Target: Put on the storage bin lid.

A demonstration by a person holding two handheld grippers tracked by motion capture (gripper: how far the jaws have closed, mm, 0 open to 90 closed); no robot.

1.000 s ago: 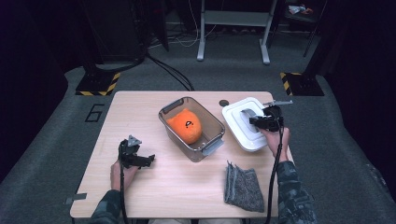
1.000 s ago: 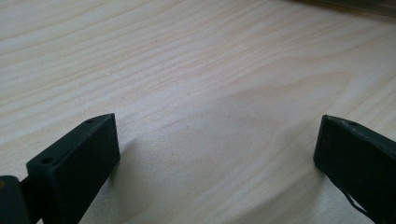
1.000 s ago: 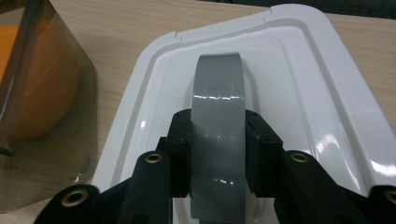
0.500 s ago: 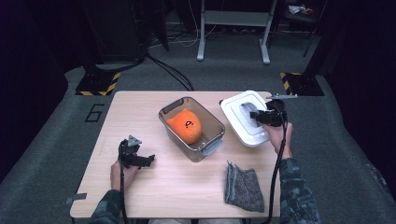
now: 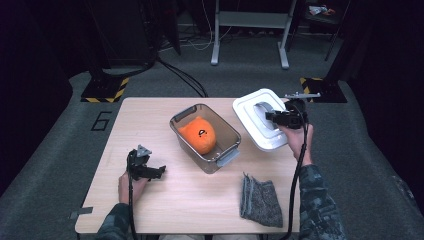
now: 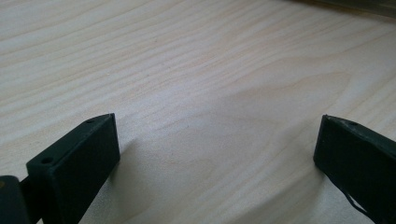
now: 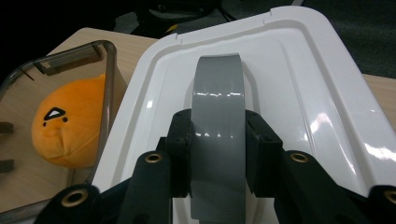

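Right gripper view: both black jaws are clamped on the grey handle (image 7: pixel 218 140) of the white lid (image 7: pixel 289 93), one pad each side of the strap, pressing on its edges about halfway along its length. The handle runs straight up betw. the jaws and arches over the lid's centre panel. The lid's near-left rim sits just beside the clear container (image 7: pixel 56 56), w/ the orange plush toy (image 7: pixel 70 126) inside it at left.

High view: right gripper (image 5: pixel 275 116) is at the table's far-right, held by the person's right hand (image 5: pixel 296 140), pointing left across the lid (image 5: pixel 250 107). The lid looks tilted, its far edge overhanging the table (image 5: pixel 150 115) rim; can't tell if its near edge touches the wood. The container (image 5: pixel 227 145) stands mid-table, just left of the lid, lidless, w/ the plush (image 5: pixel 198 134) in its far-left part. A grey cloth (image 5: pixel 261 200) lies near the front-right edge, well apart from both grippers.

Left gripper (image 5: pixel 157 171) rests front-left on the table, well apart from the container. Left gripper view: its jaws stand wide apart w/ nothing but bare wood (image 6: pixel 210 93) betw. them — released, gripping nothing.
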